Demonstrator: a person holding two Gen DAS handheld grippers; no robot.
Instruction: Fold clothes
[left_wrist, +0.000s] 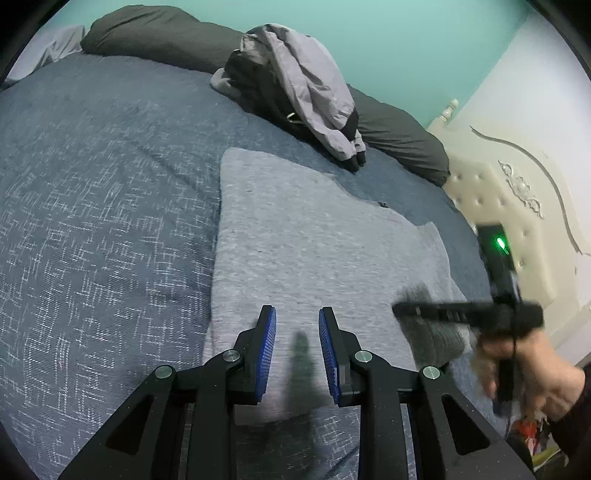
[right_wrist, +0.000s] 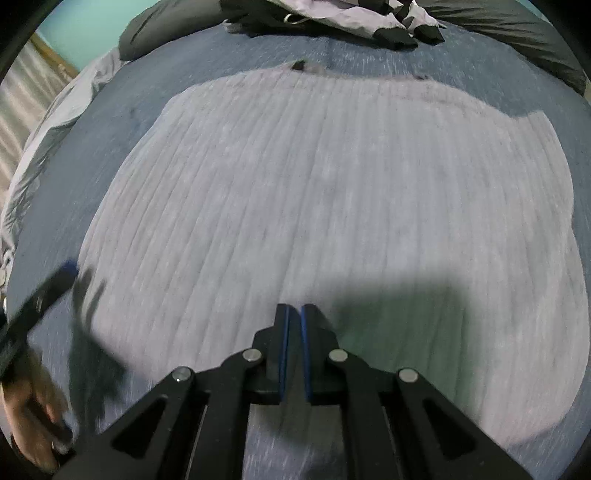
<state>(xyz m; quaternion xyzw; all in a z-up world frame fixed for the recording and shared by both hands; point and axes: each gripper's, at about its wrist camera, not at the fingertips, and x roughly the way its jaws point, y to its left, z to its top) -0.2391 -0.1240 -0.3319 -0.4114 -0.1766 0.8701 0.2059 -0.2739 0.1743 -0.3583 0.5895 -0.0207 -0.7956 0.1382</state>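
My left gripper (left_wrist: 297, 350) hangs over the near edge of the grey ribbed sweater (left_wrist: 314, 240), its blue pads well apart and nothing between them. The sweater lies flat on the blue bedspread (left_wrist: 103, 206), already folded into a narrower shape – its left edge runs straight away from me. In the right wrist view the same sweater (right_wrist: 332, 192) fills most of the frame, ribs running toward the far side of the bed. My right gripper (right_wrist: 294, 350) sits low above the knit with its pads drawn almost together; I see only a thin slit between them and no cloth caught in it. From the left camera that right gripper (left_wrist: 399, 308) is blurred, held in a hand (left_wrist: 532, 369) at the sweater's right edge. Beyond lies a crumpled grey-and-black jacket (left_wrist: 295, 88) against dark pillows (left_wrist: 159, 37) – an ivory tufted headboard (left_wrist: 491, 199) stands at right
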